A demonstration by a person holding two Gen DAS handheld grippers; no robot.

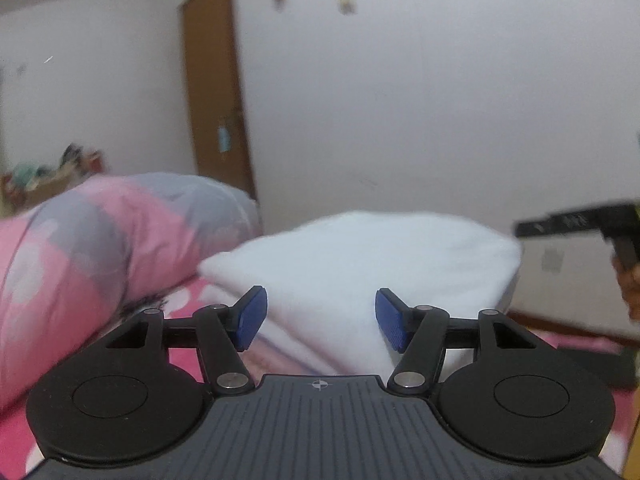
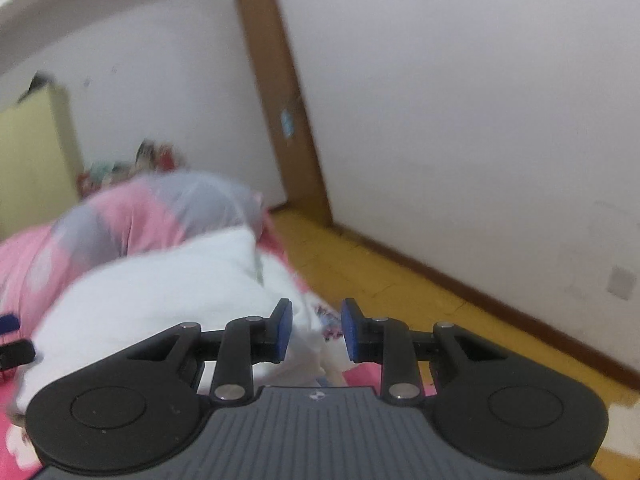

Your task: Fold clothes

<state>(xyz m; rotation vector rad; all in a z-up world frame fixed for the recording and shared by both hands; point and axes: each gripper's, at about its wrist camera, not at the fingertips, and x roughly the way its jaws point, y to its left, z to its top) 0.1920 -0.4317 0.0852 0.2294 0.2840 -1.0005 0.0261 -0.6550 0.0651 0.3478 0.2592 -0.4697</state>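
On the pink patterned bed sheet, beside a pink-and-grey quilt, lies the folded white cloth garment, with the left gripper and right gripper fingers spread, holding nothing.

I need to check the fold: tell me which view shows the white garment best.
The left wrist view: the white garment lies centred ahead of the open left gripper, its stacked folded edges visible. The right wrist view shows it off to the left, blurred, partly hidden behind the open right gripper.

A home bedroom: pink quilt on bed, wooden door.
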